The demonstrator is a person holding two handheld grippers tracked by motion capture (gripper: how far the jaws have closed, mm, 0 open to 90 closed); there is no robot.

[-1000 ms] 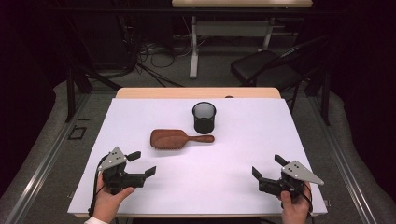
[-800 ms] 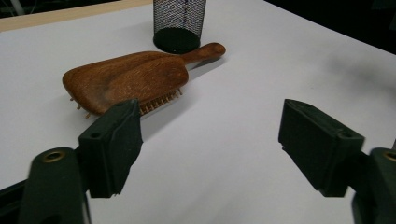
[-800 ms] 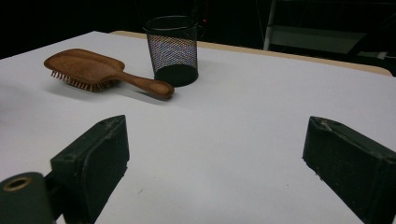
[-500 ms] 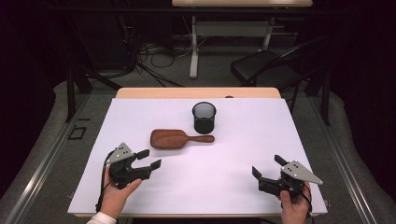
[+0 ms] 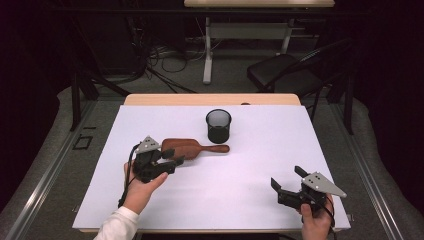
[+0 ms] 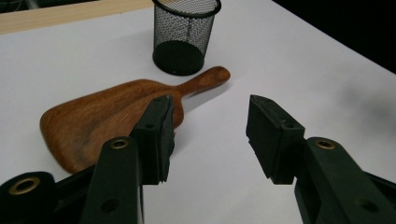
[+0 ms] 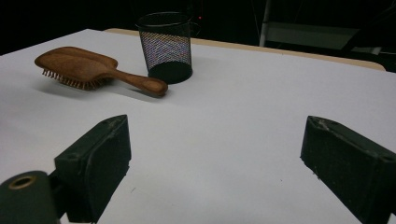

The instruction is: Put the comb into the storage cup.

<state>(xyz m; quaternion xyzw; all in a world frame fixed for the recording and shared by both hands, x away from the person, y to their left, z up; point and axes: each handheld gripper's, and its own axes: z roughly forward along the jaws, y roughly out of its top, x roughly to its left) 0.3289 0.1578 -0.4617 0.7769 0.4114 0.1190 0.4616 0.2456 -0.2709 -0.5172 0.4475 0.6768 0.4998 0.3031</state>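
Over at the left, the left gripper [image 5: 172, 156] hovers at the wooden hairbrush [image 5: 187, 148], jaws just narrowing, nothing gripped; brush lies bristles-down beside the mesh cup [image 5: 218, 125]; right gripper [image 5: 286, 180] sits wide apart, empty.

Location type: laboratory or recording studio set up for handling trials. Indicators: a table [image 5: 320, 150] covered with a plain white sheet stands on grey carpet, surrounded by dark, unlit space. Loose cables [image 5: 160, 65] lie on the floor behind it. A second desk [image 5: 260, 5] on a white frame and a black chair [image 5: 285, 75] stand beyond. Black tape marks [image 5: 82, 142] are fixed to the floor at left.
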